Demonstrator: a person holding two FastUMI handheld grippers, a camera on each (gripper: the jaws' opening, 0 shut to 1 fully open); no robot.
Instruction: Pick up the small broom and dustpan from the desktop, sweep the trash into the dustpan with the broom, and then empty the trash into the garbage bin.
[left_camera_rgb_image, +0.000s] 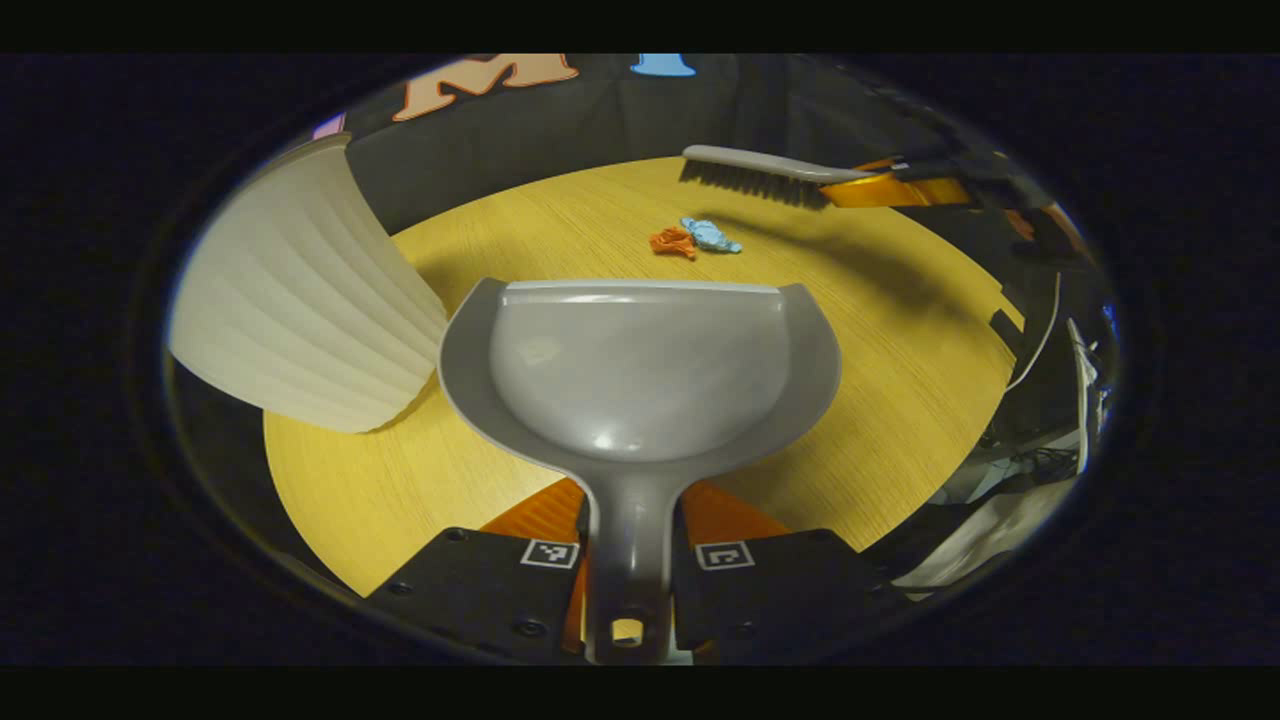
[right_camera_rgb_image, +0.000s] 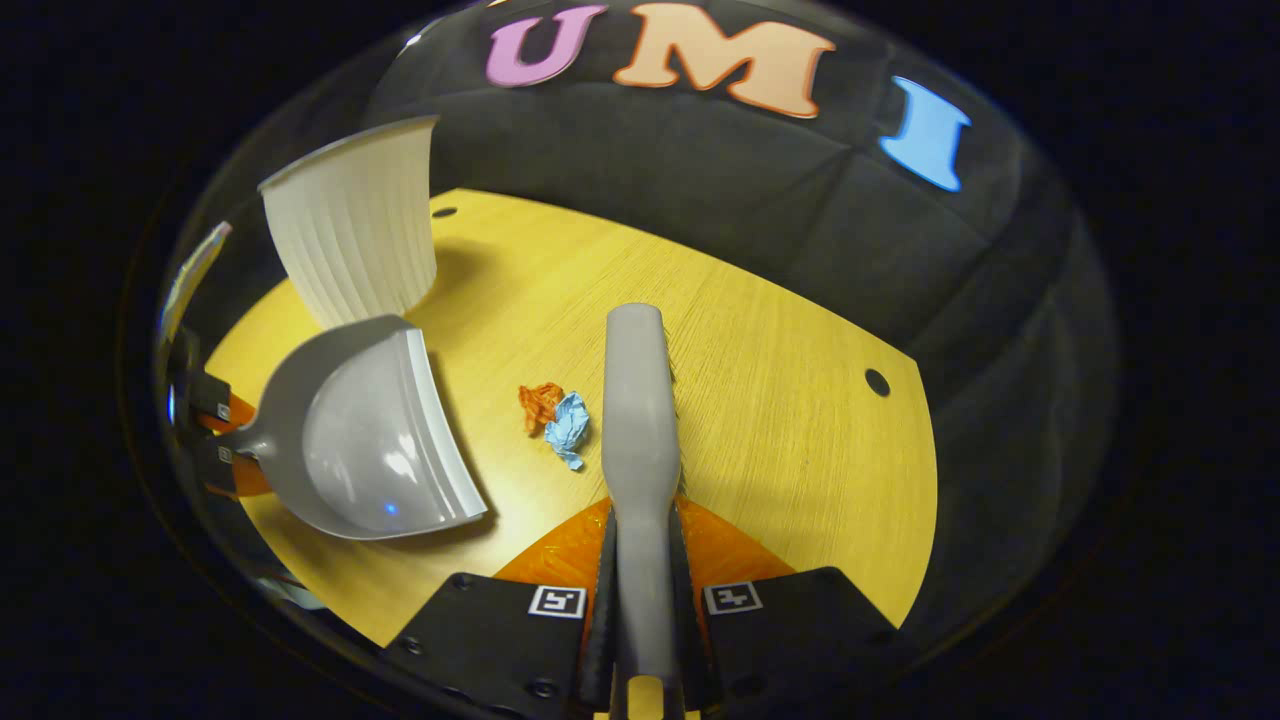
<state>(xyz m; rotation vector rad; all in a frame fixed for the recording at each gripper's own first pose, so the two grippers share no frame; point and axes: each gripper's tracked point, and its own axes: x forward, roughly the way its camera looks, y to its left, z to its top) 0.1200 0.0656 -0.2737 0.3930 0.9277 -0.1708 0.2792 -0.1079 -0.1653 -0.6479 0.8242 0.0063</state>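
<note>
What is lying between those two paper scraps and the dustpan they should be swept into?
Nothing visible. In the right gripper view, bare wooden desktop separates the orange scrap and blue scrap from the dustpan mouth. The broom hangs on their far side, and the white garbage bin stands off behind the pan.

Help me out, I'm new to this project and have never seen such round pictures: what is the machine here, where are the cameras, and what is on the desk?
There is no robot arm: a person holds handheld tongs in each hand, and a fisheye camera rides on each.

In the left gripper view, the left tongs are shut on the handle of a grey dustpan. In the right gripper view, the right tongs are shut on the handle of a small grey broom.

On the wooden desktop lie two crumpled scraps, one orange and one blue, between dustpan and broom. The ribbed white garbage bin stands on the desk behind the dustpan.
</note>
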